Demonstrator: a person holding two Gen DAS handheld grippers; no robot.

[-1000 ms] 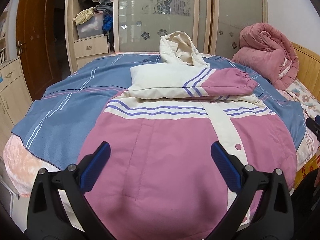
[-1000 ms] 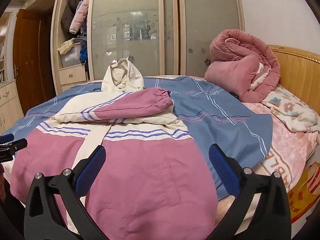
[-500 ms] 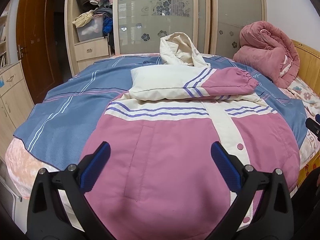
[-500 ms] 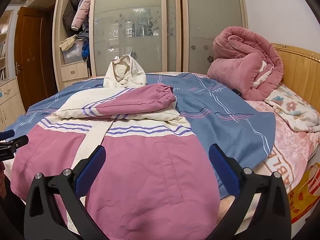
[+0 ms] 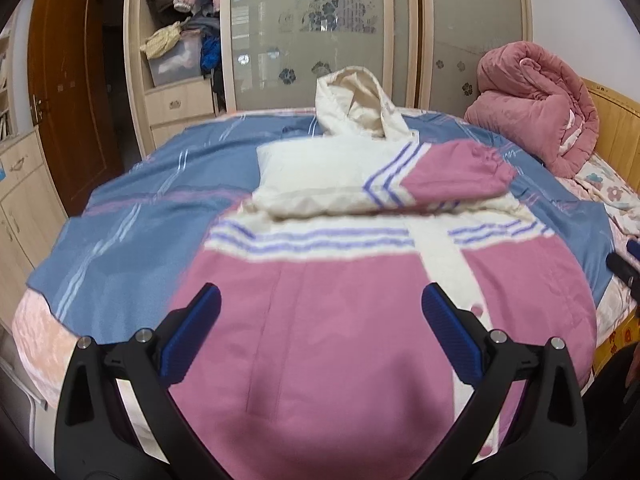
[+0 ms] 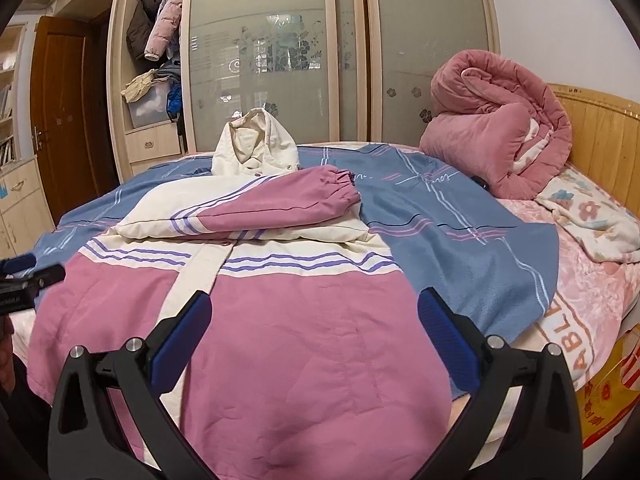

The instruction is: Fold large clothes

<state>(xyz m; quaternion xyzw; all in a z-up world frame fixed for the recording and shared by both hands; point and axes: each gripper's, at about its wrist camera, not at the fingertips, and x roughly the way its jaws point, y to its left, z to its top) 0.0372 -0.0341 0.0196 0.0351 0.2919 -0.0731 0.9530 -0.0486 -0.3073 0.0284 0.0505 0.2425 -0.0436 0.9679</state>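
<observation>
**Both claws wide over the jacket hem, sleeves already in**

Nearest: left claw (image 5: 320, 336), black frame, blue pads, jaws spread wide, nothing between them. Right claw (image 6: 314, 334) the same, wide and empty. Both hang just above the near end of the padded pink-and-cream hooded jacket (image 5: 360, 320), not touching the cloth as far as can be judged.

Jacket lies front up on the bed, on the blue striped bedsheet (image 5: 120, 240). Long axis runs straight away from both claws: hem nearest, hood farthest. Cream button placket (image 6: 200, 272) sits right of the left claw and left of the right claw, so each claw covers its own half of the hem, about equally near.

Mid-distance: pink cuffed sleeve (image 6: 288, 204) folded across the chest. Beyond it, cream hood (image 6: 256, 144) standing up.

Judgement: next move is likely to pinch the hem at both corners and carry it away toward the hood.

Far: rolled pink quilt (image 6: 500, 136) by the wooden headboard (image 6: 600, 128); frosted-glass wardrobe doors (image 6: 264, 52) behind.
</observation>
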